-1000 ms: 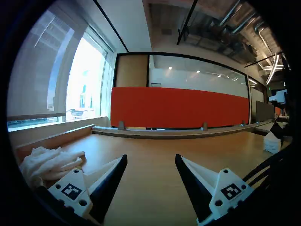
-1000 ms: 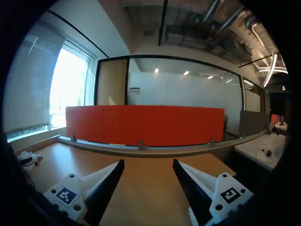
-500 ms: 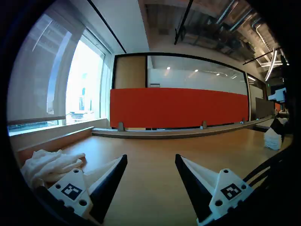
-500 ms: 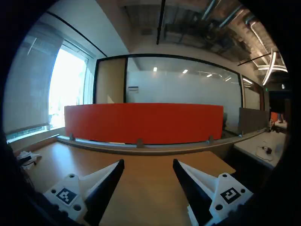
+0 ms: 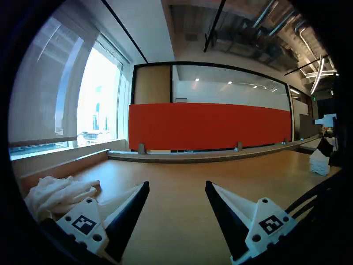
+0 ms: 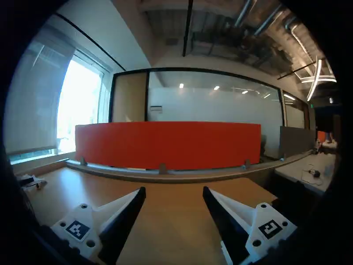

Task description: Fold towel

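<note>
A crumpled white towel [image 5: 59, 194] lies on the wooden table at the left, just beside the left finger of my left gripper [image 5: 176, 194]. That gripper is open, with bare tabletop between its fingers. At the far right of the left gripper view sits a folded white stack [image 5: 319, 162]. My right gripper [image 6: 173, 198] is open too, low over the table with nothing between its fingers. A bit of white cloth [image 6: 31, 181] shows at the far left edge of the right gripper view.
The wooden table [image 5: 185, 176] runs back to an orange divider panel [image 5: 207, 126]. A window [image 5: 95, 106] fills the left wall with a wooden ledge below it. A white desk with cables [image 6: 311, 170] stands right of the table end.
Both views have shifted only slightly. In the right gripper view the white cloth at the left edge has slid farther out of sight. Both grippers stay open.
</note>
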`<action>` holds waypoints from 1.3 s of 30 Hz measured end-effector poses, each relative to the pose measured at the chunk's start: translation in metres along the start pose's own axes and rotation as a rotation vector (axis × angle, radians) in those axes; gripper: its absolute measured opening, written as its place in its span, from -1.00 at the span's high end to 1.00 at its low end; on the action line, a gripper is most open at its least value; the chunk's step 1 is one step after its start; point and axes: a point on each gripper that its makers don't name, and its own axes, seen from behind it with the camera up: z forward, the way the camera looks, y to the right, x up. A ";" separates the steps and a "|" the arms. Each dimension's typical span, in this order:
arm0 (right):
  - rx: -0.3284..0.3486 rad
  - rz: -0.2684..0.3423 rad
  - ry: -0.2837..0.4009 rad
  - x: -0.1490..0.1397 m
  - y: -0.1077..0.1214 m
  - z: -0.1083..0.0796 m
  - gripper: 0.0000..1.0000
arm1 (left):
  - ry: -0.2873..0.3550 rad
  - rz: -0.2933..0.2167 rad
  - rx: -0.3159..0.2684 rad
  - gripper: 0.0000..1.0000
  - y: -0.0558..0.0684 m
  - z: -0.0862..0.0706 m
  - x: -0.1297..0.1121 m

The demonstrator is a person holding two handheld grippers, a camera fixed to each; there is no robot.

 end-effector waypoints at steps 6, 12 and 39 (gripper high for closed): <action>0.005 0.004 -0.005 -0.026 0.003 -0.005 -1.00 | 0.000 0.001 0.000 -0.88 0.000 0.000 -0.001; -0.011 0.017 0.005 -0.043 0.010 -0.011 -1.00 | 0.000 0.001 0.000 -0.88 0.000 0.000 -0.001; -0.006 0.038 0.008 -0.090 0.010 -0.019 -1.00 | 0.002 0.001 -0.002 -0.88 0.000 0.001 -0.001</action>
